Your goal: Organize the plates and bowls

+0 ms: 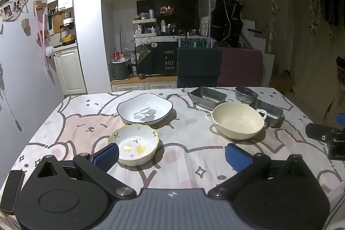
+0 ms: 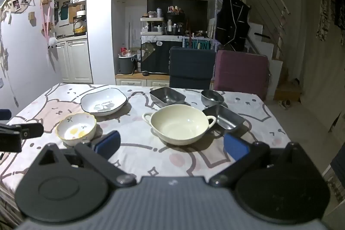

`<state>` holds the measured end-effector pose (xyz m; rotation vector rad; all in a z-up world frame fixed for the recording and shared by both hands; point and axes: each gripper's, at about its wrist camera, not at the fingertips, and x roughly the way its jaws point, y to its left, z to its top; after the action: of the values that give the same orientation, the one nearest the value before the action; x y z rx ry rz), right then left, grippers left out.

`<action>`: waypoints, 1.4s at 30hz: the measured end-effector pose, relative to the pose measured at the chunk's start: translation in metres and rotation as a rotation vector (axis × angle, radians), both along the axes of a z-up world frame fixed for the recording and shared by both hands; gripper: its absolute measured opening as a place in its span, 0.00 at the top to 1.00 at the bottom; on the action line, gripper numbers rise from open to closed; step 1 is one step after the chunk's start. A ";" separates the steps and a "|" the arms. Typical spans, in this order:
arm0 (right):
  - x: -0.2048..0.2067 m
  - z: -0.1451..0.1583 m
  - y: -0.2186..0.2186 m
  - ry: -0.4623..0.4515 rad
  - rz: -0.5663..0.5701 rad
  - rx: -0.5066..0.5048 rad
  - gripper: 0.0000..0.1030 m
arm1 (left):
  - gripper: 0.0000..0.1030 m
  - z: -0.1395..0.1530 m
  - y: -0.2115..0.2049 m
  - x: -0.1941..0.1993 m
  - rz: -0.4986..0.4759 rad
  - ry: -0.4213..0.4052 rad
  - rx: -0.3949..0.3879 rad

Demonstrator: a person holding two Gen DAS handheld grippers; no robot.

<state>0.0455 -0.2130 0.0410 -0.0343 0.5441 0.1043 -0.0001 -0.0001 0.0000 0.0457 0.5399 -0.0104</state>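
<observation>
A small white bowl with yellow rim (image 1: 134, 147) (image 2: 76, 129) sits near the table's front left. A white plate with dark rim (image 1: 145, 108) (image 2: 104, 101) lies behind it. A cream two-handled bowl (image 1: 237, 120) (image 2: 179, 127) sits to the right. Two steel trays (image 1: 208, 97) (image 1: 267, 110) (image 2: 167, 96) (image 2: 224, 116) and a steel bowl (image 1: 246, 94) (image 2: 212, 98) stand at the back right. My left gripper (image 1: 171, 156) is open and empty, its left fingertip beside the small bowl. My right gripper (image 2: 172, 144) is open and empty in front of the cream bowl.
The table has a bear-print cloth (image 1: 189, 156) (image 2: 138, 148). Two chairs, dark (image 1: 199, 67) (image 2: 192, 67) and maroon (image 1: 241, 67) (image 2: 241, 72), stand behind its far edge. A wall is on the left, stairs on the right. A phone (image 1: 11, 189) lies at the front left corner.
</observation>
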 end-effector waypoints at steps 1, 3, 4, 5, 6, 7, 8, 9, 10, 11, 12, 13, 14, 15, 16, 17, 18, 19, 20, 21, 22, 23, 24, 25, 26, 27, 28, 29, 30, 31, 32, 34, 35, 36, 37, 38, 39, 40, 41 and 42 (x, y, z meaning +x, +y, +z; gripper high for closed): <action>0.000 0.000 0.000 0.000 -0.001 -0.002 0.00 | 0.00 0.000 0.000 0.000 0.000 0.001 0.000; 0.000 0.000 0.000 0.010 0.000 -0.005 0.00 | 0.00 0.000 0.000 0.000 -0.001 0.003 -0.002; 0.000 0.000 0.000 0.011 0.000 -0.004 0.00 | 0.00 0.000 0.000 0.000 -0.001 0.004 -0.003; 0.000 0.000 0.000 0.011 0.000 -0.004 0.00 | 0.00 0.000 0.000 0.000 -0.001 0.005 -0.004; 0.000 0.000 0.000 0.011 0.001 -0.004 0.00 | 0.00 0.000 0.000 0.000 -0.002 0.005 -0.005; 0.000 0.000 0.000 0.011 0.000 -0.004 0.00 | 0.00 0.000 0.000 0.000 -0.003 0.005 -0.006; 0.000 0.000 0.000 0.011 0.001 -0.004 0.00 | 0.00 0.000 0.000 0.000 -0.004 0.004 -0.006; 0.000 0.000 0.000 0.012 0.001 -0.004 0.00 | 0.00 0.000 0.000 0.000 -0.005 0.004 -0.006; 0.001 0.000 0.000 0.011 -0.001 -0.005 0.00 | 0.00 0.000 0.000 0.000 -0.004 0.005 -0.006; 0.000 0.000 0.000 0.012 -0.001 -0.005 0.00 | 0.00 0.000 0.000 0.000 -0.004 0.005 -0.007; 0.000 0.000 0.000 0.011 -0.002 -0.005 0.00 | 0.00 0.000 -0.001 0.000 -0.005 0.005 -0.007; 0.001 0.000 0.000 0.013 -0.002 -0.005 0.00 | 0.00 0.000 0.000 0.000 -0.004 0.005 -0.007; 0.001 0.000 0.000 0.013 -0.002 -0.005 0.00 | 0.00 0.000 0.000 0.000 -0.004 0.006 -0.007; 0.001 0.000 0.000 0.013 -0.002 -0.005 0.00 | 0.00 0.000 0.000 0.000 -0.005 0.006 -0.008; 0.001 0.000 0.000 0.014 -0.002 -0.006 0.00 | 0.00 0.000 0.000 0.000 -0.006 0.006 -0.008; 0.001 0.000 0.000 0.014 -0.002 -0.006 0.00 | 0.00 0.000 0.000 0.000 -0.006 0.006 -0.009; 0.001 0.000 0.000 0.015 -0.001 -0.006 0.00 | 0.00 -0.004 -0.004 0.002 -0.007 0.007 -0.008; 0.001 0.000 0.000 0.015 -0.001 -0.006 0.00 | 0.00 -0.006 -0.006 0.002 -0.008 0.007 -0.008; 0.001 0.000 0.000 0.015 -0.002 -0.006 0.00 | 0.00 -0.006 -0.007 0.002 -0.008 0.007 -0.008; 0.001 0.000 0.000 0.015 -0.002 -0.006 0.00 | 0.00 -0.006 -0.006 0.002 -0.007 0.007 -0.008; 0.001 0.000 0.000 0.016 -0.002 -0.006 0.00 | 0.00 -0.007 -0.008 0.002 -0.007 0.007 -0.009; 0.001 0.000 0.000 0.016 -0.002 -0.006 0.00 | 0.00 -0.006 -0.007 0.002 -0.007 0.008 -0.009; 0.001 0.000 0.000 0.016 -0.002 -0.006 0.00 | 0.00 -0.006 -0.007 0.002 -0.007 0.009 -0.008; 0.001 0.000 0.000 0.017 -0.001 -0.007 0.00 | 0.00 -0.006 -0.007 0.002 -0.007 0.009 -0.009; 0.001 0.000 0.000 0.018 -0.001 -0.006 0.00 | 0.00 -0.006 -0.007 0.002 -0.007 0.009 -0.009; 0.001 0.000 0.000 0.018 -0.001 -0.006 0.00 | 0.00 -0.006 -0.007 0.002 -0.007 0.009 -0.009; 0.001 0.000 0.000 0.018 -0.002 -0.007 0.00 | 0.00 -0.007 -0.008 0.003 -0.007 0.009 -0.009; 0.001 0.000 0.000 0.019 -0.001 -0.006 0.00 | 0.00 -0.006 -0.007 0.002 -0.007 0.010 -0.009; 0.001 0.000 0.000 0.019 -0.001 -0.006 0.00 | 0.00 -0.006 -0.007 0.002 -0.007 0.010 -0.009; 0.001 0.001 0.000 0.019 -0.001 -0.006 0.00 | 0.00 -0.006 -0.007 0.003 -0.007 0.010 -0.009; 0.002 0.001 0.000 0.020 -0.001 -0.006 0.00 | 0.00 -0.006 -0.007 0.003 -0.007 0.010 -0.010; 0.002 0.003 0.000 0.021 -0.001 -0.006 0.00 | 0.00 -0.006 -0.007 0.003 -0.007 0.011 -0.010; 0.003 0.004 0.000 0.021 -0.001 -0.007 0.00 | 0.00 -0.005 -0.007 0.003 -0.007 0.011 -0.010; 0.003 0.004 0.000 0.021 -0.001 -0.007 0.00 | 0.00 -0.005 -0.007 0.003 -0.007 0.012 -0.010; 0.002 0.003 0.000 0.021 0.000 -0.007 0.00 | 0.00 -0.005 -0.007 0.003 -0.007 0.012 -0.010; 0.001 0.000 0.000 0.021 0.000 -0.007 0.00 | 0.00 -0.005 -0.006 0.003 -0.007 0.012 -0.010; 0.001 -0.002 0.000 0.021 0.000 -0.007 0.00 | 0.00 -0.005 -0.006 0.003 -0.006 0.012 -0.011; 0.001 -0.002 0.000 0.021 0.000 -0.007 0.00 | 0.00 -0.006 -0.007 0.003 -0.006 0.012 -0.011; 0.000 -0.002 0.000 0.021 0.001 -0.007 0.00 | 0.00 -0.005 -0.006 0.003 -0.006 0.013 -0.011; 0.000 -0.002 0.000 0.022 0.001 -0.007 0.00 | 0.00 -0.005 -0.006 0.003 -0.007 0.013 -0.011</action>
<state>0.0454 -0.2135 0.0389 -0.0407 0.5662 0.1036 0.0028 -0.0063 -0.0050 0.0367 0.5525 -0.0201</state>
